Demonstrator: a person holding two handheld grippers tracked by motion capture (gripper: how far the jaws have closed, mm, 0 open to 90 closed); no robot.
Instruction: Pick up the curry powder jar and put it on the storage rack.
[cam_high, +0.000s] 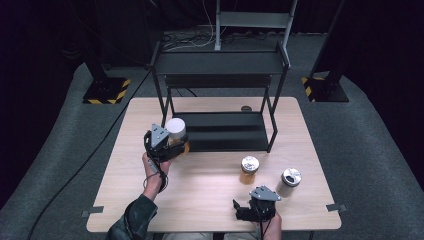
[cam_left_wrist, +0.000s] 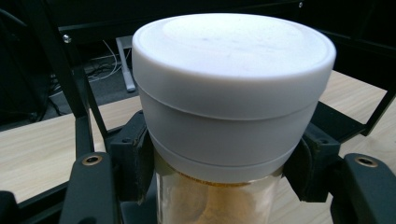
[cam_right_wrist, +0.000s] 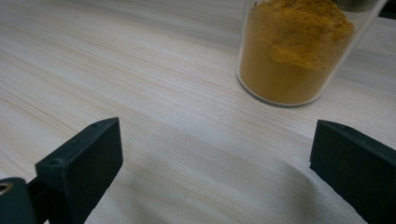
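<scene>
Jaws of my left gripper (cam_left_wrist: 219, 186) clamped the glass body of a jar (cam_left_wrist: 224, 140) just under its broad white screw lid (cam_left_wrist: 233, 65); tan powder showed through the glass. I held it beside the black rack's (cam_high: 220, 131) lower shelf. No label was readable. My right gripper (cam_right_wrist: 215, 177) stood open, empty, on the table (cam_high: 210, 190).

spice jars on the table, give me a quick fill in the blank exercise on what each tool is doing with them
1. The left tool is shut on a jar with a ____ lid.
2. The right tool has its jaws ____, nothing between them.
3. The black rack has ____ shelves.
4. ____ jars stand on the wooden table by the right tool.

Missing words: white; open; two; two
</scene>
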